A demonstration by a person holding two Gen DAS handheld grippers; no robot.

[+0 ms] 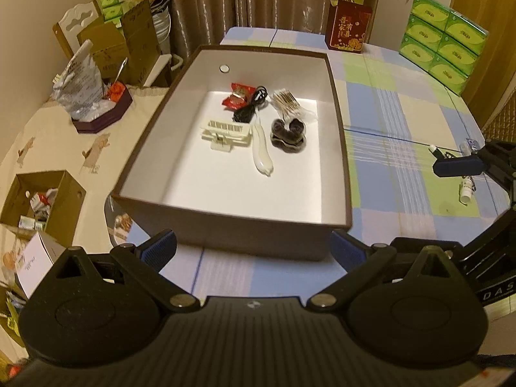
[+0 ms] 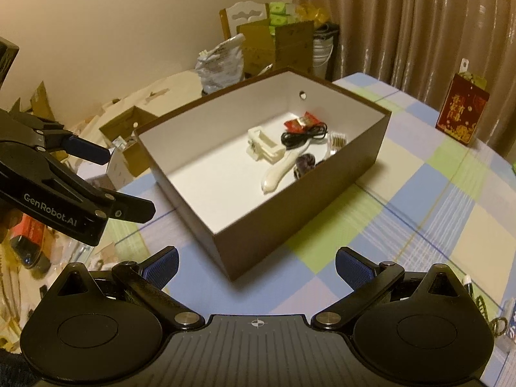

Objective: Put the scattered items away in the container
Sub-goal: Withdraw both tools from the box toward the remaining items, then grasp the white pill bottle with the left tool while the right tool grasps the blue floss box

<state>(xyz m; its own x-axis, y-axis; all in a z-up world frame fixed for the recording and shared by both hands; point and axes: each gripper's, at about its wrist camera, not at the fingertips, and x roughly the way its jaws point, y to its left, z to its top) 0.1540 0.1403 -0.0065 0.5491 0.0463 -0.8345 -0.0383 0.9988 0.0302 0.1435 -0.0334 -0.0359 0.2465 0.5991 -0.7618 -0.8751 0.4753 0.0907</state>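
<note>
Both grippers are held wide and empty: left gripper (image 1: 253,247), right gripper (image 2: 256,262). The brown box (image 1: 340,122) is set near the tabletop's left edge, with clip (image 1: 226,133), cable (image 1: 250,104) and swabs (image 1: 285,100) grouped at its far end. A small bottle (image 1: 466,190) is seen near the right edge. The box's near half is left open.

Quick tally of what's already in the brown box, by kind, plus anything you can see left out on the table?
In the brown box:
Red snack packet: 1
Black cable: 1
Cotton swab pack: 1
White plastic clip: 1
Cream handled tool: 1
Dark hair tie bundle: 1
Left out on the table:
Small white bottle: 1
Total: 7
</note>
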